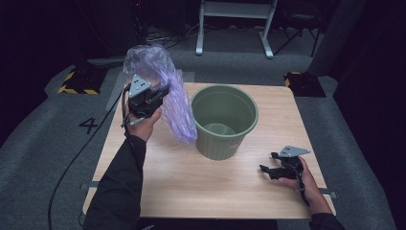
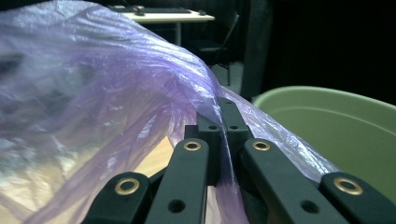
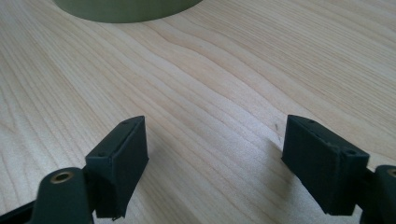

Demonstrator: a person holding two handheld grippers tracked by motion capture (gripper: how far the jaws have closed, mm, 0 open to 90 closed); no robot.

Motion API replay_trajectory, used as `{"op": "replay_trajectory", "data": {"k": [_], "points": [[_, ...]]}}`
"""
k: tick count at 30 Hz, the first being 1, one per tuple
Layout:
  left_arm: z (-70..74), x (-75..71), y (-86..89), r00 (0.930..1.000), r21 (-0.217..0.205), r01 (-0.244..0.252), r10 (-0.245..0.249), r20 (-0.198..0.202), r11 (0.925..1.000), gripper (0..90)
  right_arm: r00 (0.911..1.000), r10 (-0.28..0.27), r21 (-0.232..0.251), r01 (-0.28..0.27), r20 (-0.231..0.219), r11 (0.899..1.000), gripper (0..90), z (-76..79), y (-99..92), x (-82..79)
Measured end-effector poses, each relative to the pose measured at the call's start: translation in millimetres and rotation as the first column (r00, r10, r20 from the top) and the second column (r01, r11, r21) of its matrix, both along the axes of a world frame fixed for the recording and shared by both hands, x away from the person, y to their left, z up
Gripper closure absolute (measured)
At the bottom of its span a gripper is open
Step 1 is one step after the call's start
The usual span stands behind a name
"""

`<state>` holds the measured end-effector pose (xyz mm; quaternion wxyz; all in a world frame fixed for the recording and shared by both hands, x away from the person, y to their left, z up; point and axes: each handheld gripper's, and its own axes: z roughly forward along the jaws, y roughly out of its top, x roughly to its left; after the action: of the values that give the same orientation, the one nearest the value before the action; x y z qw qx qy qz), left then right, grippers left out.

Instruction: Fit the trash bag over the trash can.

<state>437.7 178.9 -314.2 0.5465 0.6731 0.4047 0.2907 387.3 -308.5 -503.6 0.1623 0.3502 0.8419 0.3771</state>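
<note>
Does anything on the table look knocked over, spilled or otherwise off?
Nothing stands out. The green bin stands upright on the wooden table. The left gripper is shut on the purple plastic bag, held up beside the bin. The right gripper rests open near the table's right edge.

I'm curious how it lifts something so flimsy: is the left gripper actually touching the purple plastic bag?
Touching. In the left gripper view, the left gripper has its jaws shut on a fold of the purple plastic bag, the film pinched between them.
</note>
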Motion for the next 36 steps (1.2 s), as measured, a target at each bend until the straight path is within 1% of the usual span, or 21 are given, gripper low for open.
{"op": "replay_trajectory", "data": {"k": [6,9,11,15,17,20,24,26,27,28,29,31,32,33,34,35,36], "points": [[25.1,5.9,-9.8,0.9988,0.001,-0.016,0.016,0.045,0.9999,89.5,1.0000,0.003,0.000,-0.003,-0.001,1.000,21.7,0.0,-0.1,0.4],[34.4,9.0,-18.5,0.9978,0.002,-0.019,0.019,0.063,0.9998,89.5,1.0000,0.003,0.000,-0.003,-0.001,1.000,21.7,0.0,-0.1,0.5],[39.9,11.2,-24.3,0.9973,-0.010,-0.014,0.015,0.072,0.9999,89.5,1.0000,0.003,0.000,-0.003,-0.001,1.000,21.7,0.0,-0.1,0.5],[50.0,14.8,-36.9,0.9961,-0.008,-0.005,0.005,0.088,1.0000,89.5,1.0000,0.003,0.000,-0.003,0.000,1.000,21.6,0.0,0.0,0.4],[56.1,16.5,-40.3,0.9960,-0.023,0.008,-0.005,0.089,0.9997,89.5,1.0000,0.003,0.000,-0.003,0.000,1.000,21.6,0.0,0.0,0.4],[65.0,18.1,-43.4,0.9945,-0.025,-0.001,0.003,0.104,0.9997,89.5,1.0000,0.004,-0.001,-0.004,0.000,1.000,21.6,0.0,-0.1,0.4],[75.2,20.2,-44.2,0.9940,-0.064,0.003,0.004,0.109,0.9979,89.5,1.0000,0.003,-0.001,-0.003,0.000,1.000,21.7,0.0,-0.1,0.4],[83.3,20.1,-46.3,0.9923,-0.065,-0.002,0.010,0.124,0.9979,89.5,1.0000,0.004,-0.001,-0.004,0.000,1.000,21.6,0.0,-0.1,0.4],[83.3,20.1,-46.3,0.9923,-0.065,-0.002,0.010,0.124,0.9979,89.5,1.0000,0.004,-0.001,-0.004,0.000,1.000,21.6,0.0,-0.1,0.4],[86.3,19.5,-48.8,0.9918,-0.078,0.005,0.005,0.128,0.9969,89.5,1.0000,0.004,0.000,-0.004,0.000,1.000,21.6,0.0,-0.1,0.4],[86.3,19.5,-48.8,0.9918,-0.078,0.005,0.005,0.128,0.9969,89.5,1.0000,0.004,0.000,-0.004,0.000,1.000,21.6,0.0,-0.1,0.4],[87.9,20.5,-51.5,0.9928,-0.096,0.017,-0.006,0.119,0.9952,89.5,1.0000,0.003,0.000,-0.003,0.000,1.000,21.6,0.0,0.0,0.4],[88.7,20.4,-53.9,0.9926,-0.084,0.012,-0.002,0.121,0.9964,89.5,1.0000,0.003,0.000,-0.003,0.000,1.000,21.6,0.0,-0.1,0.4],[87.7,19.0,-60.8,0.9909,-0.050,0.011,-0.004,0.134,0.9987,89.5,1.0000,0.003,0.000,-0.003,0.001,1.000,21.6,0.0,0.0,0.4],[87.7,19.0,-60.8,0.9909,-0.050,0.011,-0.004,0.134,0.9987,89.5,1.0000,0.003,0.000,-0.003,0.001,1.000,21.6,0.0,0.0,0.4],[86.0,18.3,-64.5,0.9903,-0.037,0.013,-0.008,0.139,0.9992,89.5,1.0000,0.002,0.000,-0.002,0.001,1.000,21.6,0.0,0.0,0.4],[80.7,17.1,-71.9,0.9891,-0.022,0.019,-0.016,0.146,0.9996,89.5,1.0000,0.002,0.000,-0.002,0.000,1.000,21.7,0.0,0.0,0.4]]}}
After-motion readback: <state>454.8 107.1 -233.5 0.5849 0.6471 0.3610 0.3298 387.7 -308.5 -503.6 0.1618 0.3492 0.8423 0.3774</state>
